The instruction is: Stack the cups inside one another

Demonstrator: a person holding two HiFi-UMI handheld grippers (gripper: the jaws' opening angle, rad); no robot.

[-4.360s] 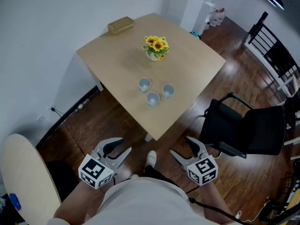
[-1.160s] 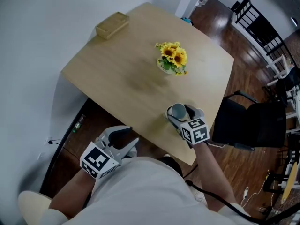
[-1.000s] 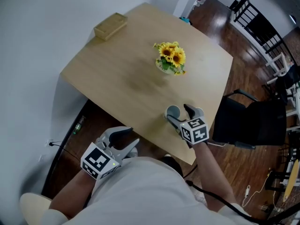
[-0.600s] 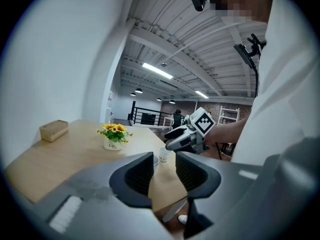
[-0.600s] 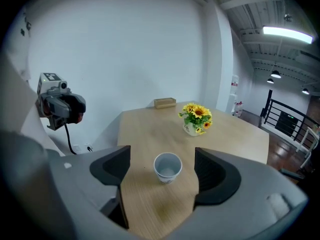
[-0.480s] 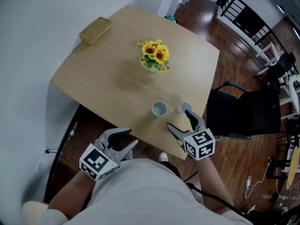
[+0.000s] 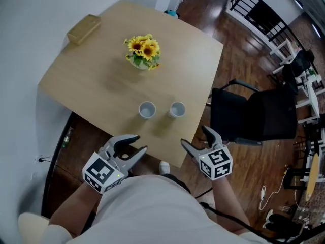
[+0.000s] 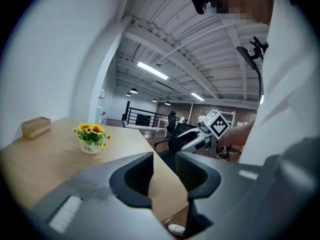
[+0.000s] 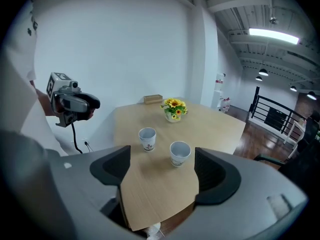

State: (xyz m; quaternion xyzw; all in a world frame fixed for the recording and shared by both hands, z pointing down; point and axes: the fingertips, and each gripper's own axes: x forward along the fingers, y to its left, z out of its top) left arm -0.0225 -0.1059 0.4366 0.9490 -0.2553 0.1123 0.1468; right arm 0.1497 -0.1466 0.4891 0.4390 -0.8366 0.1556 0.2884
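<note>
Two white cups stand side by side on the wooden table [image 7: 101, 85], the left cup [image 7: 147, 110] and the right cup [image 7: 177, 109]. The right gripper view shows the same pair, the left cup [image 9: 147, 138] and the right cup [image 9: 180, 153], upright and apart. My right gripper [image 7: 194, 137] is open and empty, just off the table's near edge, short of the cups. The left gripper [image 7: 136, 145] hangs below that edge, jaws a little apart with nothing between them. Only these two cups show; I cannot tell whether one holds another.
A pot of sunflowers [image 7: 142, 52] stands mid-table and a wooden box [image 7: 84, 28] lies at the far corner. A black chair [image 7: 254, 116] sits to the right of the table. The white wall is on the left.
The right gripper, over the cups a second ago with one in its jaws, has let go and pulled back off the table. Two cups stand alone. The left gripper stayed low.
</note>
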